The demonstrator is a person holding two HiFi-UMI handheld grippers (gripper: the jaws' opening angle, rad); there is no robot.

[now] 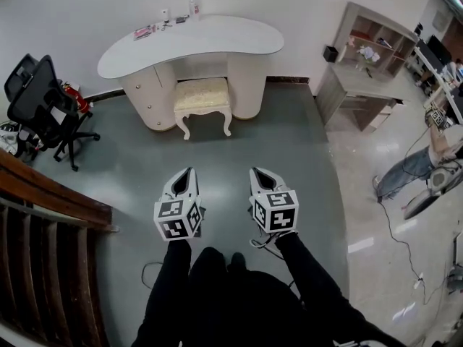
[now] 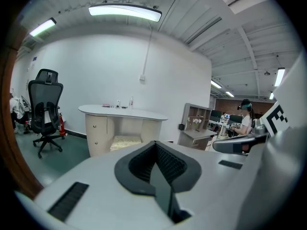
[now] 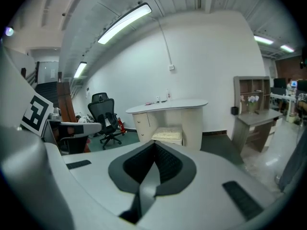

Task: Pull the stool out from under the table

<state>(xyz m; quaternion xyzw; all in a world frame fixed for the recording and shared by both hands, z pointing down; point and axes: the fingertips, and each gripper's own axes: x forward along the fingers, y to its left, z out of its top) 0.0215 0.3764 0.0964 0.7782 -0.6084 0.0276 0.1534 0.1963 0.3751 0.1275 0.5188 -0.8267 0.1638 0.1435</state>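
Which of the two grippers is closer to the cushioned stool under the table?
Left, slightly. The left gripper hovers almost straight in front of the stool; the right gripper sits further off to its right. Both are well short of it.

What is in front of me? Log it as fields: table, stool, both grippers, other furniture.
table: white, curved top, small items on it
stool: cream cushion, in the table's knee gap, partly under the top
left gripper: fingers together, empty, far from stool
right gripper: fingers together, empty, far from stool
other furniture: black office chair left of table; shelf desk to its right
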